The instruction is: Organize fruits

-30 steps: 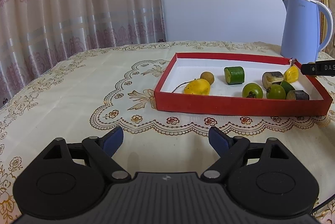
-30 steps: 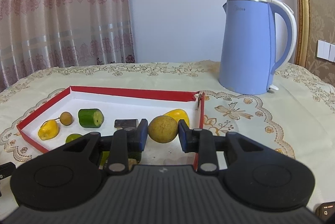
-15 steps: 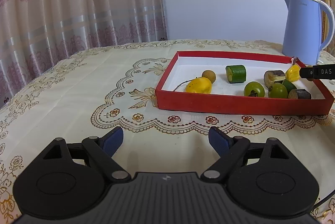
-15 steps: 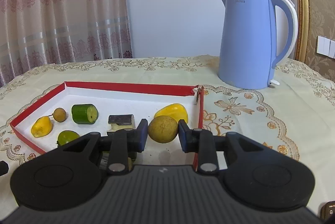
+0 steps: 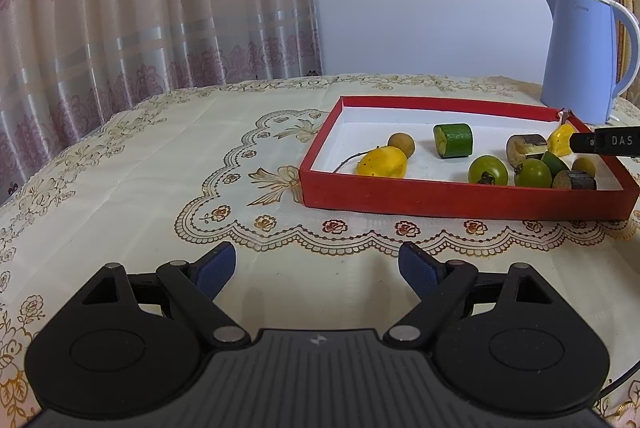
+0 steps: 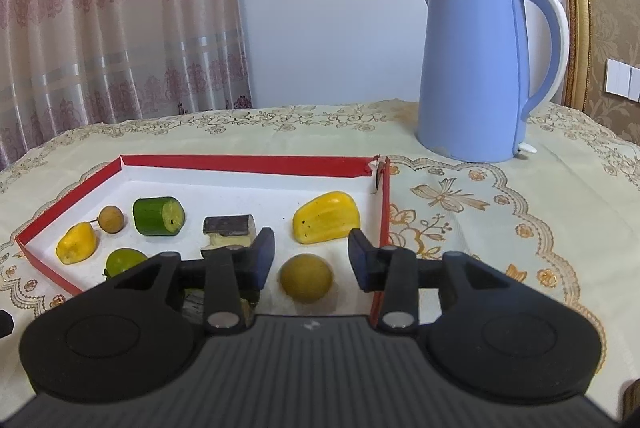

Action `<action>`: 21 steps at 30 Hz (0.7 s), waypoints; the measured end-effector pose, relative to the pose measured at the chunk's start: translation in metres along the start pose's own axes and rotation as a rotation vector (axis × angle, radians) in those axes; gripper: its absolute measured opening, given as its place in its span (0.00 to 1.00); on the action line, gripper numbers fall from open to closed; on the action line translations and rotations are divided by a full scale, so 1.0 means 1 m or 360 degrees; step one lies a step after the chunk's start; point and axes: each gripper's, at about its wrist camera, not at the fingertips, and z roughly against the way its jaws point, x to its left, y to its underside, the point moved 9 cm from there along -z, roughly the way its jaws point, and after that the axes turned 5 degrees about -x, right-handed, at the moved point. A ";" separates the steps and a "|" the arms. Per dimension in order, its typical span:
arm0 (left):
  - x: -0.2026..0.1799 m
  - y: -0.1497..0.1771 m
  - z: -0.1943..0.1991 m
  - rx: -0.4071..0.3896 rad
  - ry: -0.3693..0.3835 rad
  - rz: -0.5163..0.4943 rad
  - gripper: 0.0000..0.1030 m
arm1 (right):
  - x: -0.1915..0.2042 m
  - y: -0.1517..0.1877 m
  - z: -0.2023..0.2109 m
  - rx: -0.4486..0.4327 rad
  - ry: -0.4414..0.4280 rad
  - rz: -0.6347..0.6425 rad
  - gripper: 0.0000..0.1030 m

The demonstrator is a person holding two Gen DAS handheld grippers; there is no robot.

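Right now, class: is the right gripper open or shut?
Open. The right gripper has just been opening; the round yellowish fruit lies between its pads, untouched.

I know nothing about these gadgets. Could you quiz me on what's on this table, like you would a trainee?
1. True or false: the right gripper is clamped on the round yellow-brown fruit.
2. What colour is the kettle?
A. red B. light blue C. green
3. Fill in: the cucumber piece lies inside the red ____.

Key: 1 false, its jaws have just been opening and the fruit sits loose between them; 2 B; 3 tray.
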 end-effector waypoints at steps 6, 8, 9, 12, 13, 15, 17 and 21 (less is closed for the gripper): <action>0.000 0.001 0.000 0.0005 -0.0004 0.0001 0.86 | -0.001 -0.001 0.003 -0.0016 -0.0005 -0.0012 0.37; 0.001 0.001 0.000 0.0007 -0.0007 0.0004 0.86 | -0.001 -0.004 0.008 -0.0039 -0.0005 -0.0019 0.38; 0.001 0.001 0.000 0.0009 -0.0009 0.0006 0.86 | -0.001 -0.005 0.011 -0.0049 -0.0005 -0.0015 0.40; 0.002 0.002 0.000 0.0015 -0.0013 0.0011 0.86 | 0.005 -0.011 0.026 -0.0089 -0.0008 0.0013 0.50; 0.002 0.002 -0.001 0.0017 -0.0016 0.0010 0.86 | 0.007 -0.012 0.032 -0.0102 -0.0012 0.0021 0.58; 0.001 0.001 -0.001 0.0023 -0.0019 0.0003 0.86 | 0.011 -0.013 0.046 -0.0131 -0.0021 0.0037 0.68; 0.001 0.001 -0.001 0.0022 -0.0022 0.0000 0.86 | 0.014 -0.012 0.061 -0.0158 -0.0020 0.0047 0.79; 0.001 0.002 -0.001 0.0028 -0.0020 0.0005 0.87 | 0.018 -0.008 0.091 -0.0198 -0.0024 0.0038 0.92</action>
